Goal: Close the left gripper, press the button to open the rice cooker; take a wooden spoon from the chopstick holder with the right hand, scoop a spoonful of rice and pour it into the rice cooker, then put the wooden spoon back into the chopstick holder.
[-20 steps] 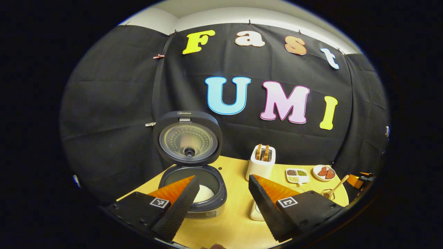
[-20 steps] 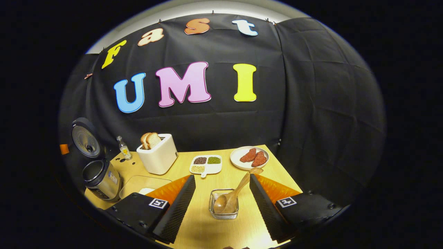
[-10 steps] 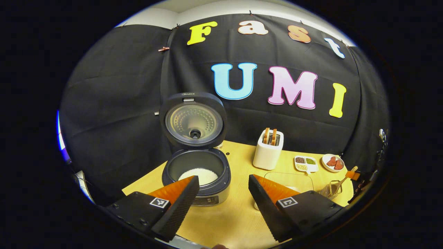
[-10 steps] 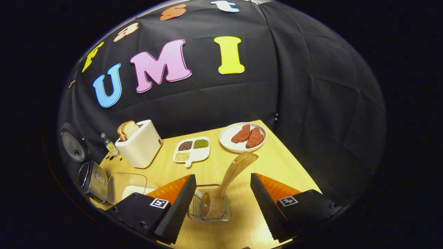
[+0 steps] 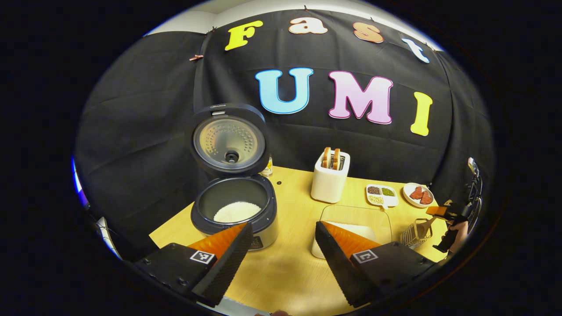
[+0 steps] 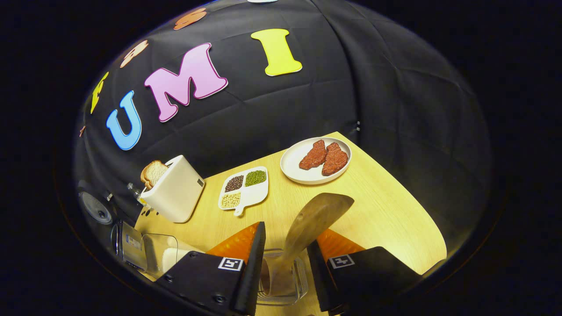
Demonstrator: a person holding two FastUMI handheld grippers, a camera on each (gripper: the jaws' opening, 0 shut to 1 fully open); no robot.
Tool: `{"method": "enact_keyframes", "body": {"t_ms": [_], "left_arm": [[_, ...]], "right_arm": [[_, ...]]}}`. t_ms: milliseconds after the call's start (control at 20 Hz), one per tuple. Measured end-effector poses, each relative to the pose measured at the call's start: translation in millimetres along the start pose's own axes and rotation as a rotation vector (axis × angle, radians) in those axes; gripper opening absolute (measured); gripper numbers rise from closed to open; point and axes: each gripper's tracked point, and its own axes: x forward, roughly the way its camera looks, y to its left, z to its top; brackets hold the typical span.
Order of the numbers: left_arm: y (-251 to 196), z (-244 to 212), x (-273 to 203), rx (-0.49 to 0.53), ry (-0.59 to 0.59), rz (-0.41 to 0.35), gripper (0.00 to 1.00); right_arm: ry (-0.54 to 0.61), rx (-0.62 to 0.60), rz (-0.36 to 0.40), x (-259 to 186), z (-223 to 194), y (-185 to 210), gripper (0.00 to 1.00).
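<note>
The rice cooker [image 5: 232,215] stands open with its lid [image 5: 228,140] upright and white rice [image 5: 237,212] in the pot. My left gripper [image 5: 283,248] hovers open in front of it, holding nothing. The wooden spoon [image 6: 307,228] leans in the glass chopstick holder [image 6: 281,285], handle up. My right gripper [image 6: 285,259] straddles the handle with its jaws partly narrowed. The right finger is against the handle, and a gap still shows on the left side. From the left gripper view, the right gripper [image 5: 452,219] is at the holder [image 5: 415,235] on the far right.
A clear container of rice [image 5: 355,224] lies between the cooker and the holder. A white toaster with bread [image 6: 173,188], a divided dish of beans [image 6: 243,188] and a plate of red meat [image 6: 316,160] stand farther back. The table edge [image 6: 417,219] runs close on the right.
My right gripper has dropped and moved in over the holder, and its fingers have narrowed around the spoon handle. My left gripper has pulled back from the cooker, still open.
</note>
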Motion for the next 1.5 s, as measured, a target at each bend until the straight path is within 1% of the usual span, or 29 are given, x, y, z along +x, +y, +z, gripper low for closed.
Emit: {"method": "enact_keyframes", "body": {"t_ms": [50,100,150,200,250,300,350,450,500,600,800,950,1050,1150,1250,1350,1500], "left_arm": [[-1,-3,0,0.005,0.006,-0.005,0.98],[-2,-7,1,0.006,0.015,-0.012,0.98],[-2,-11,0,0.000,0.021,-0.019,0.98],[-1,-13,0,-0.010,0.021,-0.028,0.98],[0,-16,1,-0.022,0.025,-0.036,0.98],[3,-18,2,-0.034,0.028,-0.041,0.98],[6,-19,2,-0.046,0.029,-0.045,0.98],[16,-18,1,-0.071,0.021,-0.059,0.98],[22,-17,1,-0.073,0.013,-0.067,0.98],[43,-20,7,-0.062,0.004,-0.060,0.98],[87,-17,13,-0.081,-0.024,-0.051,0.98],[129,-27,18,-0.075,-0.026,-0.006,0.98],[151,-35,17,-0.084,-0.017,0.008,0.97],[166,-43,14,-0.082,-0.005,0.007,0.97],[176,-50,12,-0.036,-0.011,0.004,0.96],[175,-51,12,-0.033,-0.007,-0.027,0.96],[164,-60,14,-0.044,0.005,-0.080,0.96]], "right_arm": [[0.009,0.005,-0.020,1,-5,-3,0.56],[-0.005,0.010,-0.044,-21,2,-7,0.48],[0.003,0.009,-0.044,0,-1,-6,0.23],[0.020,0.017,-0.042,-6,-3,-6,0.15],[0.023,0.035,-0.042,2,-7,-1,0.20],[0.018,0.032,-0.035,0,-7,3,0.19],[0.005,0.007,-0.040,-10,-2,6,0.14],[-0.034,-0.038,-0.032,-25,7,16,0.10],[-0.058,-0.041,-0.029,-33,13,23,0.10],[-0.099,-0.052,-0.016,-50,27,38,0.10],[-0.174,-0.123,-0.027,-84,51,61,0.10],[-0.213,-0.104,0.005,-106,64,89,0.10],[-0.224,-0.088,0.041,-117,66,111,0.10],[-0.217,-0.076,0.047,-121,61,127,0.10],[-0.225,-0.059,0.078,-122,56,151,0.10],[-0.224,-0.064,0.112,-122,47,176,0.10],[-0.217,-0.111,0.145,-114,25,207,0.10]]}}
